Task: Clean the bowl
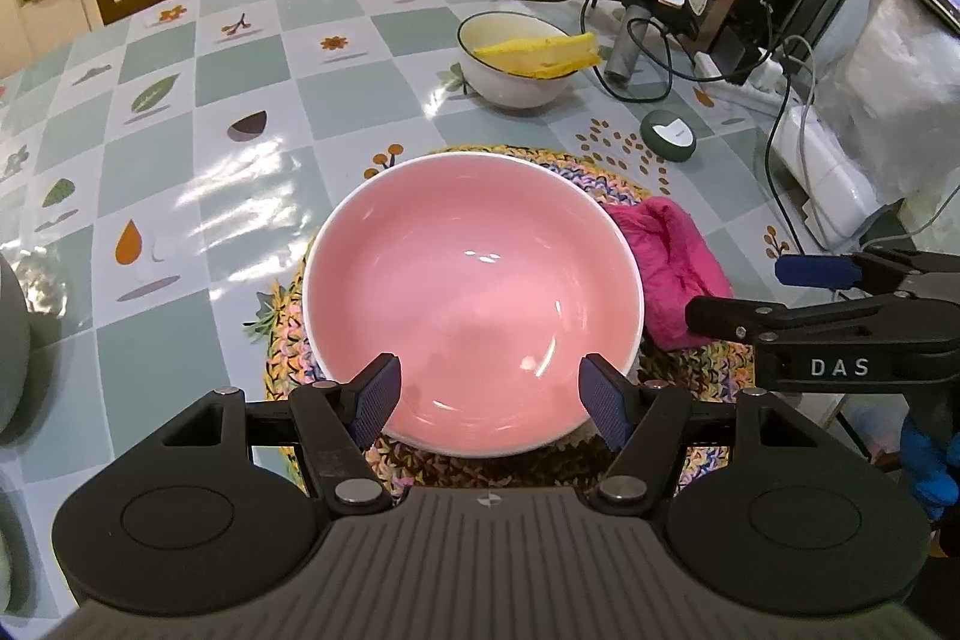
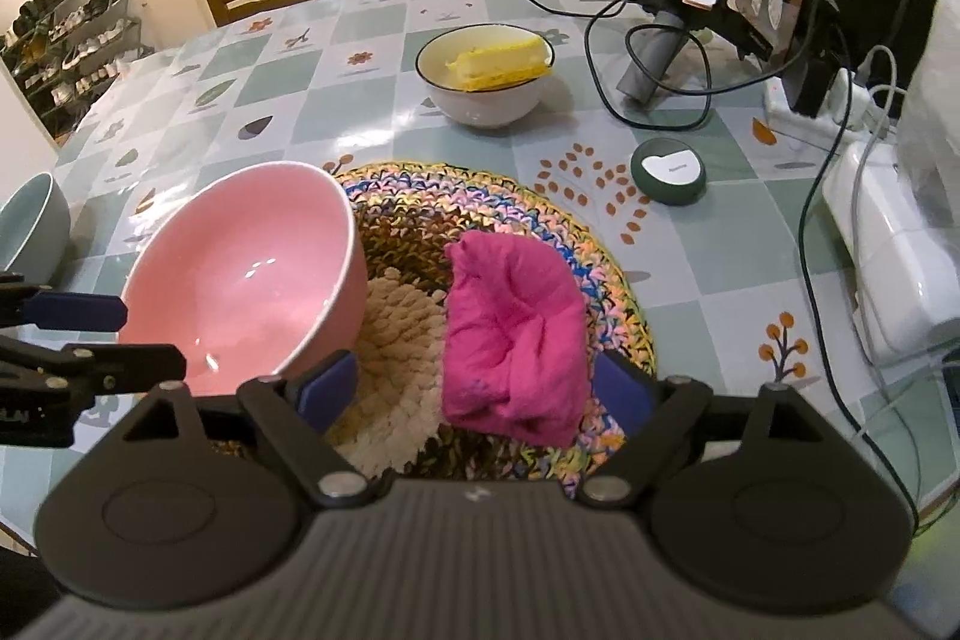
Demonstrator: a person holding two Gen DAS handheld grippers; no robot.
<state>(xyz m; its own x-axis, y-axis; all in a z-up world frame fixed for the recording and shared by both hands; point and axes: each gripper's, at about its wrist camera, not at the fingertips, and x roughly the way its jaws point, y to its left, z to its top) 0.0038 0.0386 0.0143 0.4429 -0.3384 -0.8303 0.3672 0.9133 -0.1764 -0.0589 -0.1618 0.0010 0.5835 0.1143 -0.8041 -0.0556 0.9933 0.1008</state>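
With the pink bowl (image 1: 474, 298) tilted on the woven mat (image 2: 516, 196), rim between the half-open left gripper (image 1: 489, 391) pads, the wide-open, empty right gripper (image 2: 474, 388) should pinch the magenta cloth (image 2: 516, 334) lying at the bowl's three o'clock by its bunched middle

The right claw (image 2: 474, 388) stands wide open above a crumpled pink cloth (image 2: 513, 334), its blue pads clear of the fabric on both sides. The cloth lies on a round woven mat (image 2: 480, 196) on the table (image 2: 360, 124). Beside the cloth a pink bowl (image 2: 252, 268) is tilted, with the left claw (image 2: 144, 337) at its near rim. Farther back, a white bowl (image 2: 486, 100) holds a yellow sponge (image 2: 498, 64).
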